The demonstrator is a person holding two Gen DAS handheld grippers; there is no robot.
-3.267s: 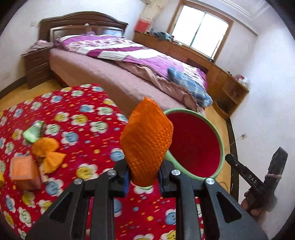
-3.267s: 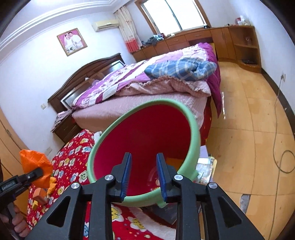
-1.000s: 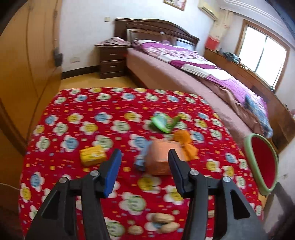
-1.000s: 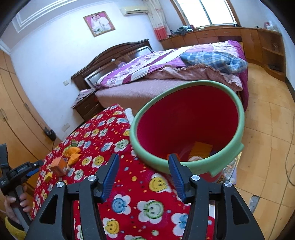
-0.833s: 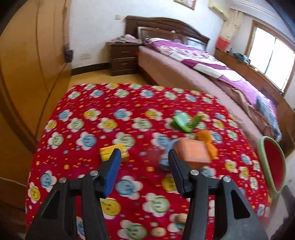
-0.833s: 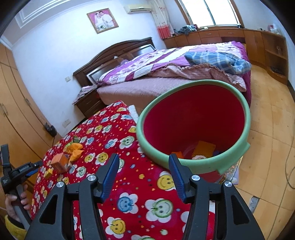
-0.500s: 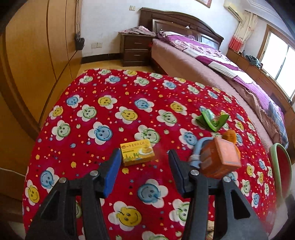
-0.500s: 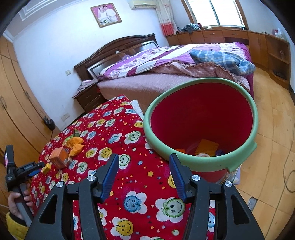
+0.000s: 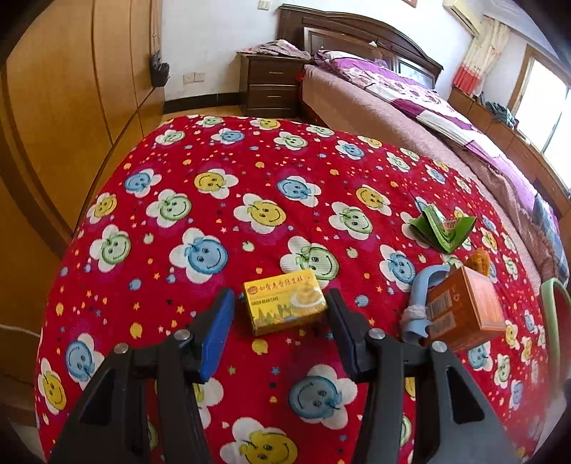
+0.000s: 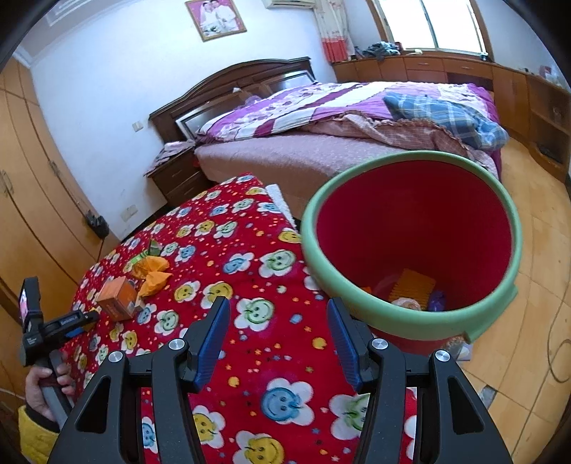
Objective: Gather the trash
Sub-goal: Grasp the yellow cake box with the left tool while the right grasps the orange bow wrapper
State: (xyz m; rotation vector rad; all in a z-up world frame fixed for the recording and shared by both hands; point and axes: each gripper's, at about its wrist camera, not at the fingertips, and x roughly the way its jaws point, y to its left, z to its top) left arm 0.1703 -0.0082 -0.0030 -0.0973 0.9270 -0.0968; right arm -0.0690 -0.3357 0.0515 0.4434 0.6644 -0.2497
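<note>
Trash (image 10: pixel 410 291) inside bucket (image 10: pixel 321 275) shows only from right wrist.

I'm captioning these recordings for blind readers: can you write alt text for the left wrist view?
The open left gripper hovers over a yellow green bean cake box lying between its fingers on a red smiley-flower tablecloth. To the right lie an orange carton and a green wrapper, with a bed beyond.

Bed (image 10: pixel 321 150) with purple quilt (image 10: pixel 321 103); dark nightstand (image 9: pixel 271 85) beside it; wooden wardrobe (image 9: pixel 71 107); framed photo (image 10: pixel 216 18).
</note>
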